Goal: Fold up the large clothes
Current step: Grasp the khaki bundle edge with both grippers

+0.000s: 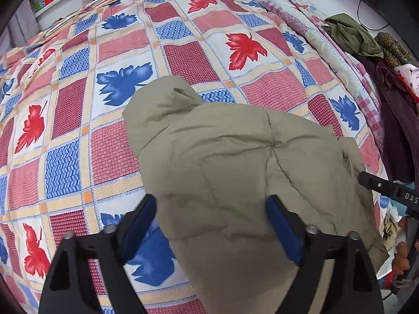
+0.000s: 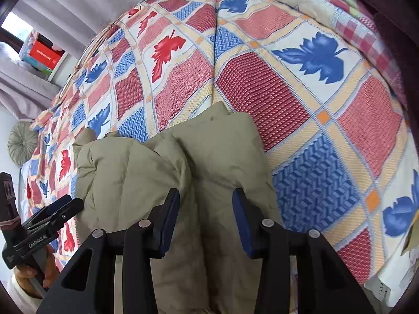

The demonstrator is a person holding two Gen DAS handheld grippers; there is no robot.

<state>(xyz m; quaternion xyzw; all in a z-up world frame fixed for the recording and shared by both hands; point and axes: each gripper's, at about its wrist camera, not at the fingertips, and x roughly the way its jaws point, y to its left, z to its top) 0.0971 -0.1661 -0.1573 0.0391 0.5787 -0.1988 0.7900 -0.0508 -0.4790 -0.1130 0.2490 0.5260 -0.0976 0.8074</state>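
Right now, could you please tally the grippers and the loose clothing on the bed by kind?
Grippers: 2, the left gripper and the right gripper
Padded khaki garment on the bedspread: 1
Pile of other clothes, pieces too tangled to separate: 1
Total: 4

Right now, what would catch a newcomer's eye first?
The bedspread, checked red and blue with big leaves, fills both views. On it, nearest the cameras, lies a puffy khaki jacket, with both open grippers, left and right, above it. A clothes pile sits at the far right.
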